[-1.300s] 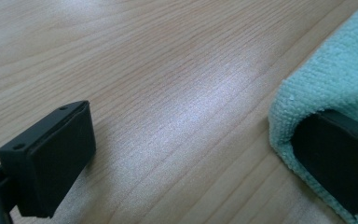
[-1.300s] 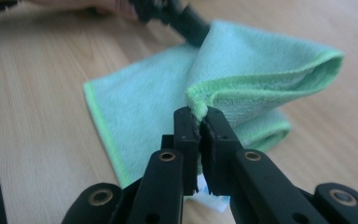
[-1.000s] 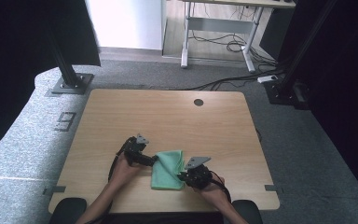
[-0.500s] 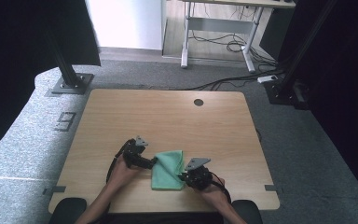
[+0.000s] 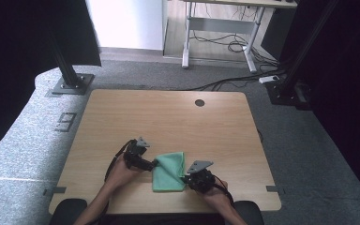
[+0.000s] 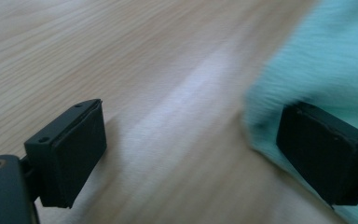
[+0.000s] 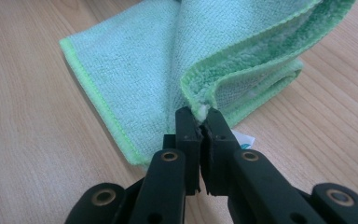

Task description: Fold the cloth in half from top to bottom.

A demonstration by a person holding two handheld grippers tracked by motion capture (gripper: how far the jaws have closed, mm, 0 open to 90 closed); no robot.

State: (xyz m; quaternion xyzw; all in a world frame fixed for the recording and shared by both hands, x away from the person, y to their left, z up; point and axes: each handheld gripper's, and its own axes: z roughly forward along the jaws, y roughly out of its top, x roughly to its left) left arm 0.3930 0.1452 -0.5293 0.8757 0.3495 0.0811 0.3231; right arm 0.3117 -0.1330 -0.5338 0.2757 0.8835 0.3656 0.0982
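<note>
The wooden table lies bare across its far half and both flanks, so a hand could sweep there freely. Near the front edge, the folded green cloth is the one thing in the way, with the left gripper just beside its left edge and the right gripper at its right corner

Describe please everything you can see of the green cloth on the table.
The green cloth is a soft microfibre towel, pale mint with a brighter green stitched edge. It lies folded on the wooden table, near its front edge, between the two hands. A small white label peeks out under it. The right tongs are shut on one corner and lift that layer off the rest. The left tongs are open at its opposite edge, one pad over the cloth; their jaws have just been closing.
</note>
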